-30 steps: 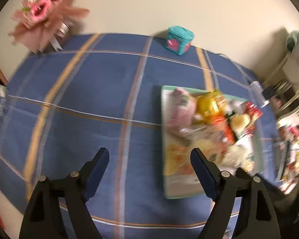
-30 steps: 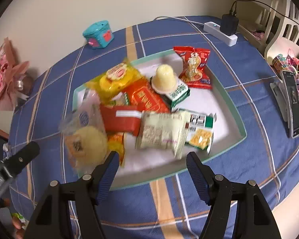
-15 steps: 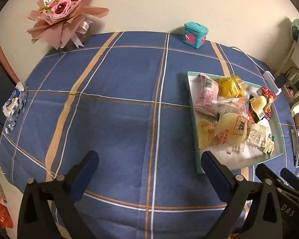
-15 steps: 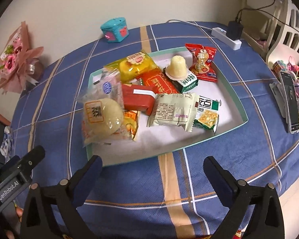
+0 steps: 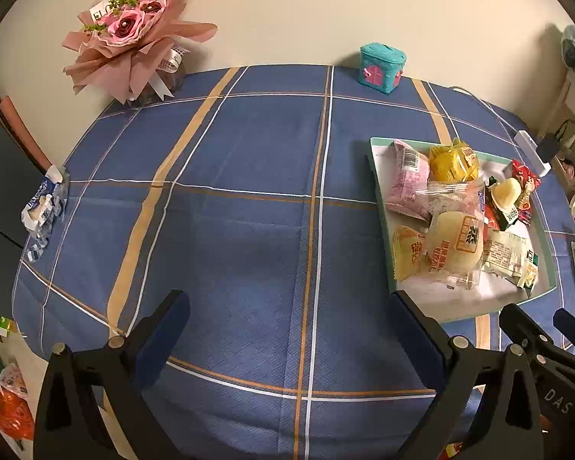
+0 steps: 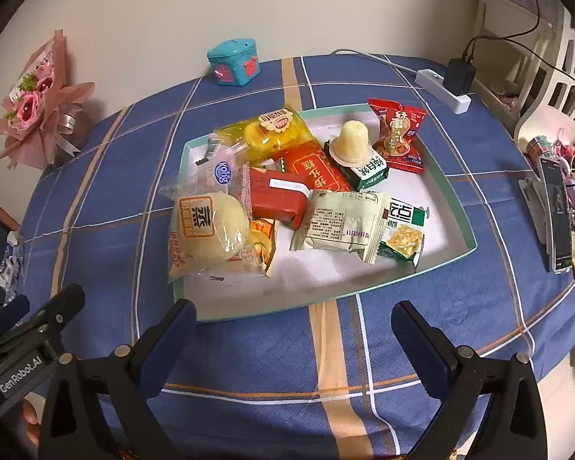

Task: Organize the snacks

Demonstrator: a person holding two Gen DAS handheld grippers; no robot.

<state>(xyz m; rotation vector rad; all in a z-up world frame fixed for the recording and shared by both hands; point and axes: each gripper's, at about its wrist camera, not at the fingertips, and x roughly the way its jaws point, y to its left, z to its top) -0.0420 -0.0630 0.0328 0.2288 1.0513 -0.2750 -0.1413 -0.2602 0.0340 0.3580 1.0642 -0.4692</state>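
Note:
A white tray with a green rim (image 6: 456, 207) (image 5: 379, 199) holds several snacks: a round bun in clear wrap (image 6: 211, 226) (image 5: 456, 245), a yellow packet (image 6: 272, 134), red packets (image 6: 280, 195), a jelly cup (image 6: 354, 142), a pale green packet (image 6: 341, 222) and a red chip bag (image 6: 398, 134). My right gripper (image 6: 293, 329) is open and empty, held back from the tray's near edge. My left gripper (image 5: 287, 318) is open and empty over bare blue cloth, left of the tray.
The table has a blue checked cloth (image 5: 249, 191). A pink bouquet (image 5: 134, 34) and a teal box (image 5: 381, 65) stand by the wall. A power strip (image 6: 444, 88) and a phone (image 6: 556, 211) lie at the right. A crumpled wrapper (image 5: 42, 207) lies at the left edge.
Both grippers have pulled back and up from the tray and opened wider. The bun packet now lies in the tray's left end.

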